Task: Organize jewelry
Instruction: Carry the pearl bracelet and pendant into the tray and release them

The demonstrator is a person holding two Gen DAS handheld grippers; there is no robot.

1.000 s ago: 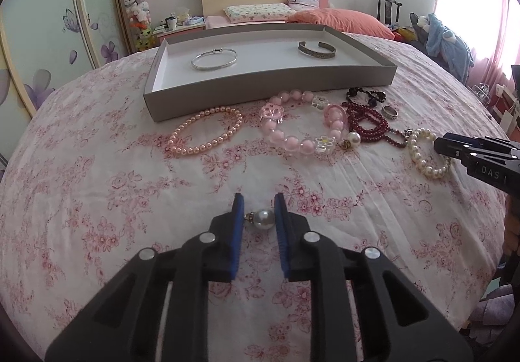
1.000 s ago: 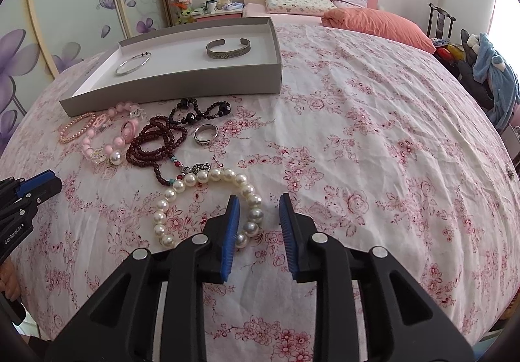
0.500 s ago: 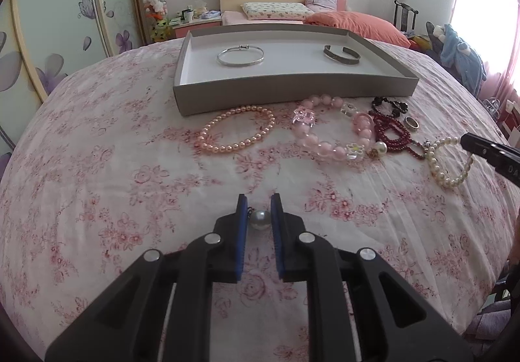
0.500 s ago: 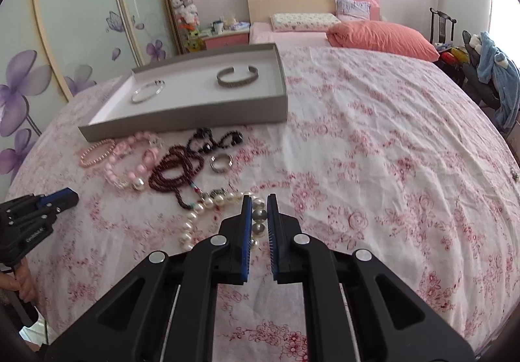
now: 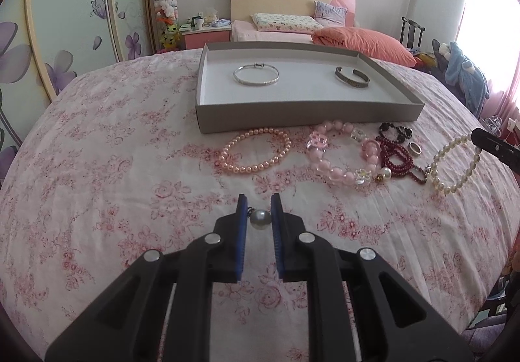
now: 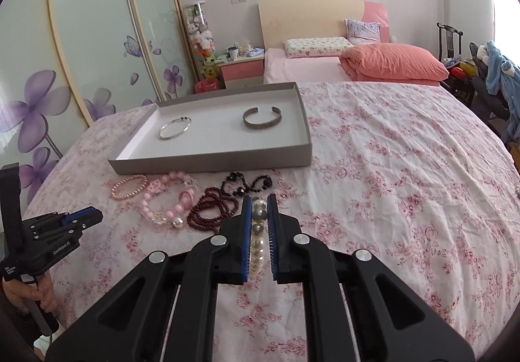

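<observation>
My left gripper (image 5: 259, 209) is shut on a small pearl pendant (image 5: 259, 218), held just above the flowered bedspread. My right gripper (image 6: 259, 211) is shut on a white pearl bracelet (image 6: 257, 241), whose beads run down between the blue pads. In the left wrist view that bracelet (image 5: 455, 163) hangs from the right gripper's tip (image 5: 477, 136) at the right edge. A grey tray (image 5: 308, 116) lies further back and holds a silver bangle (image 5: 255, 74) and a silver cuff (image 5: 352, 77).
Before the tray lie a pink pearl bracelet (image 5: 256, 152), a chunky pink bead bracelet (image 5: 344, 157), a dark red bead strand (image 5: 399, 160), black beads (image 5: 395, 131) and a ring (image 5: 415, 147). A hand (image 6: 35, 293) holds the left gripper's handle.
My right gripper closed on the white pearl bracelet and raised one side of it off the bedspread. My left gripper rose a little with the pearl pendant still in it.
</observation>
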